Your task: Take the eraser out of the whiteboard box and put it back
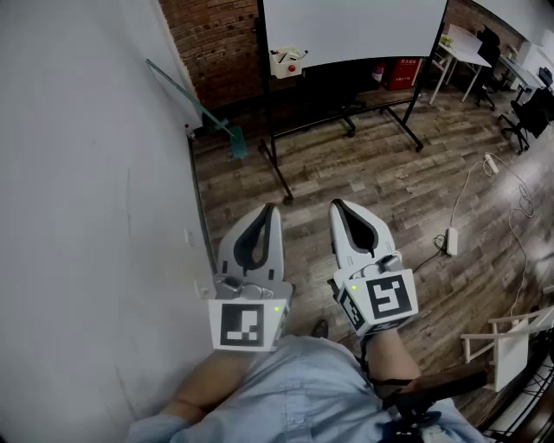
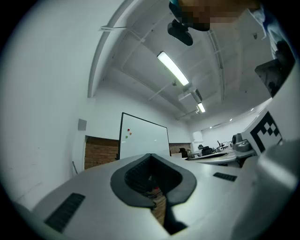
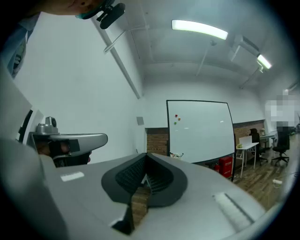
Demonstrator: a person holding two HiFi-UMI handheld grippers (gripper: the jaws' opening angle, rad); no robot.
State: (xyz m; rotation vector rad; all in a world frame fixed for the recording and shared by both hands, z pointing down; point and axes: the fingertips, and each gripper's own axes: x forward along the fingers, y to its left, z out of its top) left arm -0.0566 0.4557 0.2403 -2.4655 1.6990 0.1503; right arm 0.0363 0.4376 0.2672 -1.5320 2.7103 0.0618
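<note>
Wood-plank floor (image 1: 372,190), white wall (image 1: 86,173), brick wall (image 1: 216,43), whiteboard (image 1: 355,26), whiteboard box (image 1: 286,62)

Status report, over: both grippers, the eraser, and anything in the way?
Left gripper shut, empty; right gripper shut, empty. Whiteboard box far ahead, eraser too small to tell. Only wood floor between.

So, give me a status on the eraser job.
Nothing looks done yet. Nothing is in hand: the left gripper and right gripper are both shut and empty, well short of the whiteboard across the room. The box sits at its lower left corner; the eraser is too small to make out. Left: approach, take the eraser out, put it back.
</note>
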